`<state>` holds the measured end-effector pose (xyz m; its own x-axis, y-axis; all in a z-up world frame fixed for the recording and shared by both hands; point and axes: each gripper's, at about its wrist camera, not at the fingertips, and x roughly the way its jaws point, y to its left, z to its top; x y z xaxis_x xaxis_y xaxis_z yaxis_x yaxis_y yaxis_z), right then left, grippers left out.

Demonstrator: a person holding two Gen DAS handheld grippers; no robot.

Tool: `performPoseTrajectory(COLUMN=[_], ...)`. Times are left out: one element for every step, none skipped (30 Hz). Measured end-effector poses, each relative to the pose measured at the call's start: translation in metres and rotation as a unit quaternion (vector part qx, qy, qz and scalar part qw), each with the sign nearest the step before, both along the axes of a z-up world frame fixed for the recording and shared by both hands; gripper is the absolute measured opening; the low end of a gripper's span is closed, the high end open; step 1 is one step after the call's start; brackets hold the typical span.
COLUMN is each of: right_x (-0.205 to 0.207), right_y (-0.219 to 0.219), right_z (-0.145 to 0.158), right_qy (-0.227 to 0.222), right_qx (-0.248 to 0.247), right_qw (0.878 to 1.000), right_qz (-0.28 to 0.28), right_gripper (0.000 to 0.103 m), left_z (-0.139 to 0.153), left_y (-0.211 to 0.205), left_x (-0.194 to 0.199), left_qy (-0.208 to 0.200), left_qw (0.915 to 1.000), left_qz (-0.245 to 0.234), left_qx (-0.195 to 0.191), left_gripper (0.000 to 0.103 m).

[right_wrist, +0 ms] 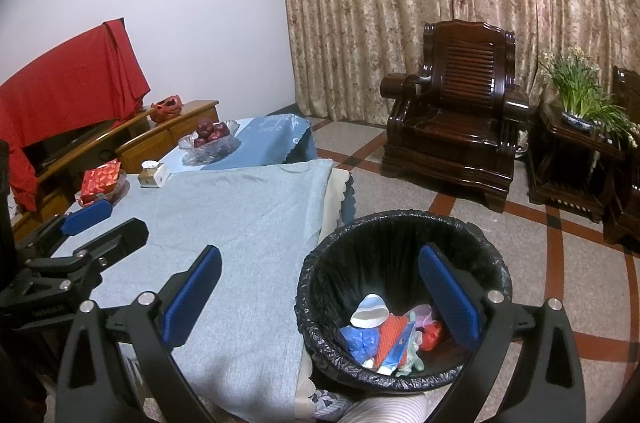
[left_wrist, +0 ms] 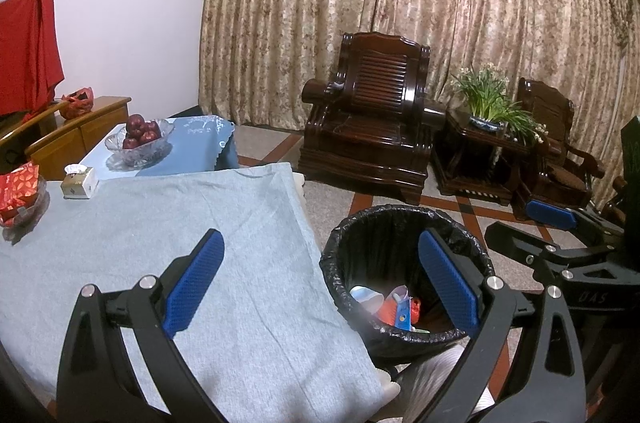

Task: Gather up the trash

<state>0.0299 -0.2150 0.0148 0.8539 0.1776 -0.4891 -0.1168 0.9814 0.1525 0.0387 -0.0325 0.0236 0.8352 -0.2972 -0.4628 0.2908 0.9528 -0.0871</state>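
Both grippers spread wide, holding nothing.

The left gripper (left_wrist: 320,287) and right gripper (right_wrist: 320,295) straddle the table (left_wrist: 160,243) edge and bin (right_wrist: 400,235); trash (right_wrist: 394,337), seemingly wrappers, lies inside.

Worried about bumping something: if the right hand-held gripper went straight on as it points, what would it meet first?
Probably the near edge of the black-lined trash bin or the grey tablecloth beside it; the open right hand-held gripper straddles both, and depth is unclear.

Trash (right_wrist: 390,337) lies in the bin (right_wrist: 320,271), right of the table (right_wrist: 240,223).
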Motion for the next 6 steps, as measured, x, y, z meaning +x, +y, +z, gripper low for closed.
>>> performPoseTrajectory(right_x=[-0.0003,0.0001,0.0006,0.0001,0.0006,0.0004], right_y=[-0.0001,0.0,0.0,-0.0003,-0.0002,-0.0004], right_z=[0.0001,-0.0013,-0.0013,-0.0015,-0.0013,-0.0018], right_qy=[0.0,0.0,0.0,0.0,0.001,0.001], right_qx=[0.0,0.0,0.0,0.0,0.0,0.0], right_qw=[1.0,1.0,1.0,1.0,1.0,1.0], right_qz=[0.0,0.0,0.0,0.0,0.001,0.001], right_gripper=[0.097,0.097,0.097,0.097,0.097,0.097], left_z=[-0.0009,-0.001,-0.0023,-0.0031,-0.0035,-0.0043], left_y=[0.0014,0.002,0.0043,0.0053,0.0063,0.0069], left_x=[0.0006,0.0001,0.0024,0.004,0.0037,0.0052], left_qy=[0.001,0.001,0.002,0.003,0.003,0.003], left_qw=[1.0,1.0,1.0,1.0,1.0,1.0], left_qz=[0.0,0.001,0.001,0.002,0.002,0.002], left_qx=[0.0,0.0,0.0,0.001,0.001,0.001], left_gripper=[0.095,0.095,0.095,0.095,0.095,0.095])
